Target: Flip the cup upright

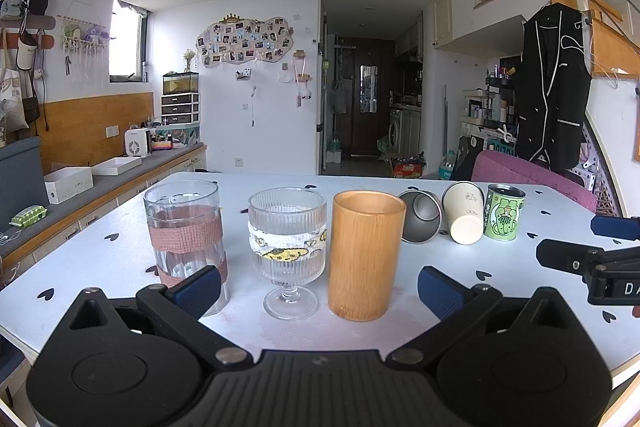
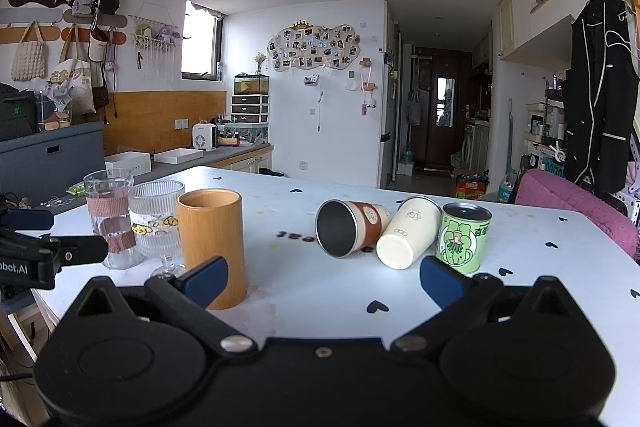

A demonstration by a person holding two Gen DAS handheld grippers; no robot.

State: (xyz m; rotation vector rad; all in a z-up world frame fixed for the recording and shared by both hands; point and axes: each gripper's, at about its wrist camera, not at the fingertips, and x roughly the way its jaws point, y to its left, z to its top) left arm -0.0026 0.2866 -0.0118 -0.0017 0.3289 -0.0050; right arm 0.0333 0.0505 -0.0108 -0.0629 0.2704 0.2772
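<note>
On the white tabletop with black heart marks, two cups lie on their sides near the right end of the row: a steel cup with a brown sleeve, its open mouth toward the camera, and a white paper cup, its base toward the camera. The two touch, and the paper cup leans against an upright green can. To the left stand three upright vessels: a bamboo cup, a ribbed goblet and a tall glass with pink bands. The right gripper hangs low over the near edge, its blue-padded fingers spread wide and holding nothing, with the fallen cups between and beyond them. The left gripper likewise has its fingers wide apart and empty, facing the goblet and bamboo cup.
</note>
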